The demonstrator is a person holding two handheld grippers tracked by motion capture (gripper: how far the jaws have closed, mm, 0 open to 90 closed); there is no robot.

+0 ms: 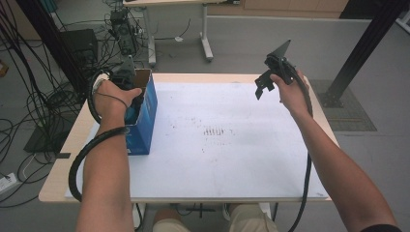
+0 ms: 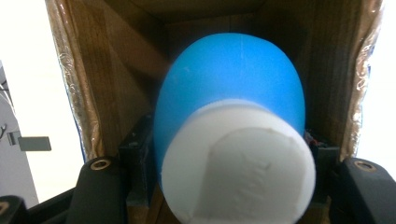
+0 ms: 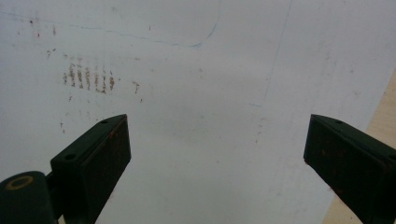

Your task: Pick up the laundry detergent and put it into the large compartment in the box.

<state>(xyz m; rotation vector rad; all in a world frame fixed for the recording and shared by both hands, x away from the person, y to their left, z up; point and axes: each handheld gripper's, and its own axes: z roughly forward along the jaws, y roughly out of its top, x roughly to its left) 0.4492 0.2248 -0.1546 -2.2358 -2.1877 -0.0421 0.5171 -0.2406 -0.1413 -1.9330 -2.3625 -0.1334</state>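
A blue cardboard box [image 1: 147,113] with an open top stands at the far left of the table. My left gripper [image 1: 130,86] reaches down into it. In the left gripper view the brown inner walls of the box [image 2: 107,70] surround a rounded blue object [image 2: 229,79] with a white foam-like end [image 2: 238,172]. My left gripper [image 2: 229,158] is shut on this object, its jaws pressed against both sides. My right gripper [image 1: 262,87] is held in the air over the far right of the table. Its jaws stand wide open with nothing between them [image 3: 215,140].
A white sheet [image 1: 232,159] covers most of the wooden table [image 1: 60,169] and carries a patch of brown marks [image 1: 212,131] near its middle. Cables and equipment [image 1: 121,29] lie on the floor at the far left. A black post [image 1: 367,43] rises at the far right.
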